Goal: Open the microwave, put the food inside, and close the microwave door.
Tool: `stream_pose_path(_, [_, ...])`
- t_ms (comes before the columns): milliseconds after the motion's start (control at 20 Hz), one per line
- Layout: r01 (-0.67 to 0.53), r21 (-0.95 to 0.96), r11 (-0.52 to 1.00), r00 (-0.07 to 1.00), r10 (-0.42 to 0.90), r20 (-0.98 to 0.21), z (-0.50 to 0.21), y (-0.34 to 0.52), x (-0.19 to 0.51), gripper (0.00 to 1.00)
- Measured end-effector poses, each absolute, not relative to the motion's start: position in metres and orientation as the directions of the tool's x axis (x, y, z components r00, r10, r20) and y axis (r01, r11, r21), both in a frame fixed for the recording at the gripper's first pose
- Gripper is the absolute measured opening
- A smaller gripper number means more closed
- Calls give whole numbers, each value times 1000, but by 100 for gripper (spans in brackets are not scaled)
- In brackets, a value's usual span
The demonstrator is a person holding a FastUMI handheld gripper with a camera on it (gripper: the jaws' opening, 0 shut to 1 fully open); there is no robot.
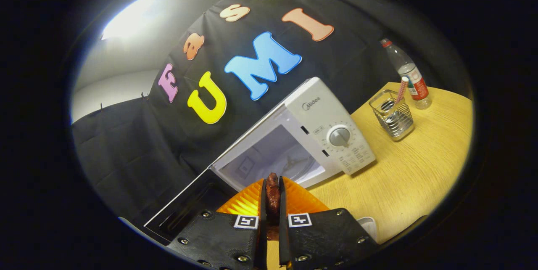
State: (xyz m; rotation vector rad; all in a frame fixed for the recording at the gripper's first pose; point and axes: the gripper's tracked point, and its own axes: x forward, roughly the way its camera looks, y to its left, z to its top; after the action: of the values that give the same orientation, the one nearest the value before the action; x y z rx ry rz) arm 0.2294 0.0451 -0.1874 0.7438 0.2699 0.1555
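The food (272, 196), a dark reddish-brown piece, sits pinched between my fingers; my gripper (272, 194) is closed down to a narrow gap with both fingers pressing on its sides, and the piece pokes out just past the tips. I hold it up in front of the microwave (313, 129), whose door (185, 202) hangs wide open to the left, showing the pale cavity (269, 156) straight ahead of my fingers. The food is near the mouth of that cavity, not inside it. The control panel with its round dial (339, 136) is on the right of the opening. The microwave stands on a wooden table (412, 177). Farther right on the table are a wire basket (391, 114) with a striped straw (401, 88) in it and, just beyond it, a clear bottle (408, 72) with a red cap.
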Motion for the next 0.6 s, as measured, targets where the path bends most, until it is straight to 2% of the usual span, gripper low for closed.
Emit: stream_pose_path(600, [-39, 560, 827, 939, 223, -264, -223, 119, 338, 11])
